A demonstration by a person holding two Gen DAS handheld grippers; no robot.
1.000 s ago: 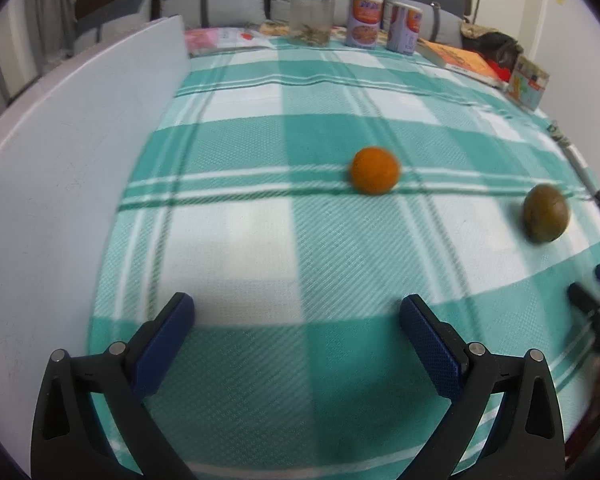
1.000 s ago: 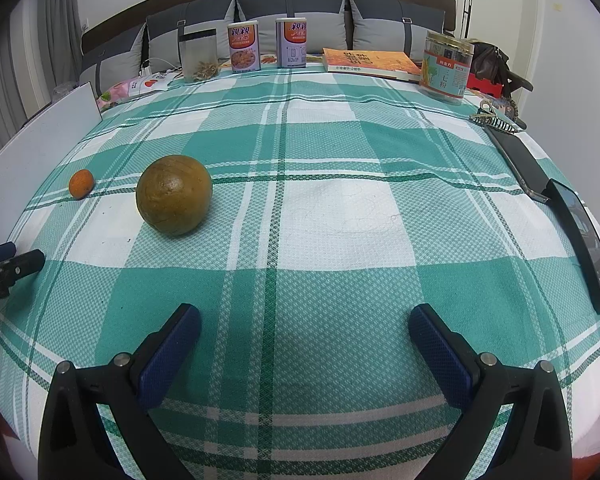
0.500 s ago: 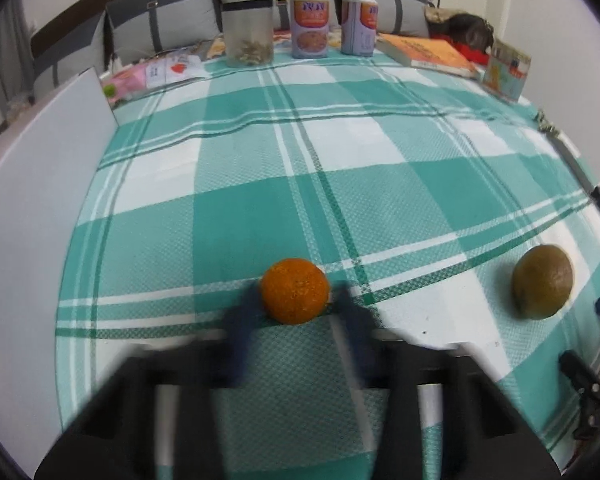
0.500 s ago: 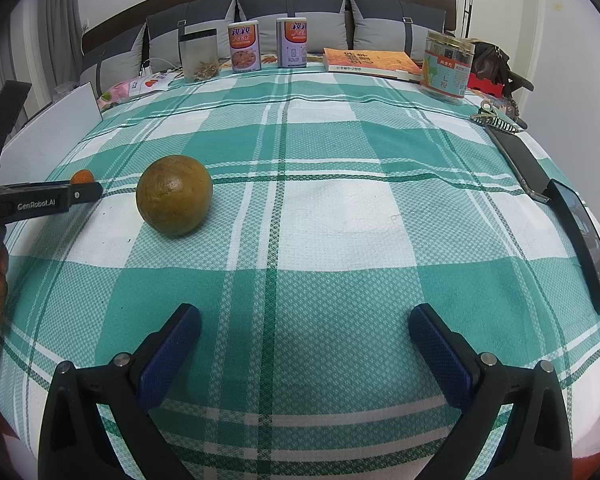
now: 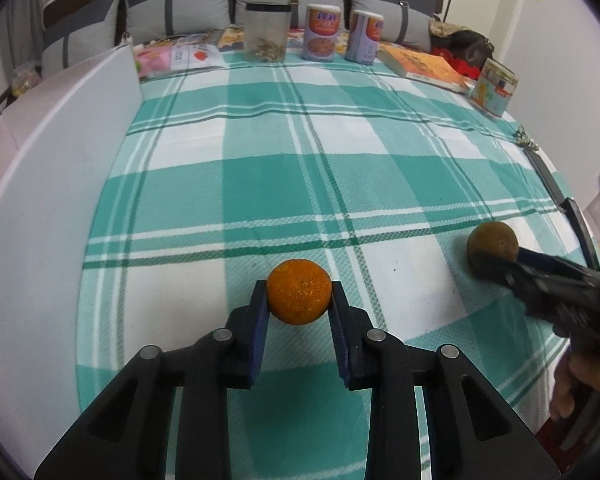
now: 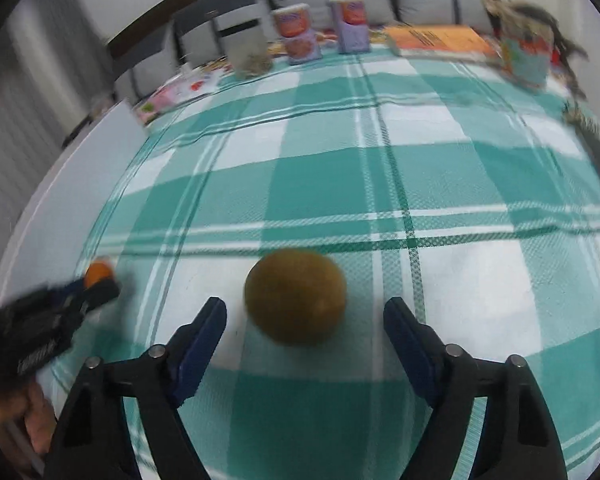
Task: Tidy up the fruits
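The left claw [image 5: 299,300] is drawn in close, its blue pads [image 5: 259,320] pressed against both sides of the orange [image 5: 299,291]. The right claw [image 6: 304,320] stands spread wide (this view is blurred), its fingers flanking the brown fruit [image 6: 295,296] without touching it. A bare hand [image 5: 580,384] grips the right claw's handle at the frame edge.

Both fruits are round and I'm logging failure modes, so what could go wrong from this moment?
The left gripper pinches the orange only at its fingertips, so it may squirt out when lifted. The right gripper is open around the brown-green fruit, which sits nearer the left finger; an uneven close could roll it away across the checked cloth.
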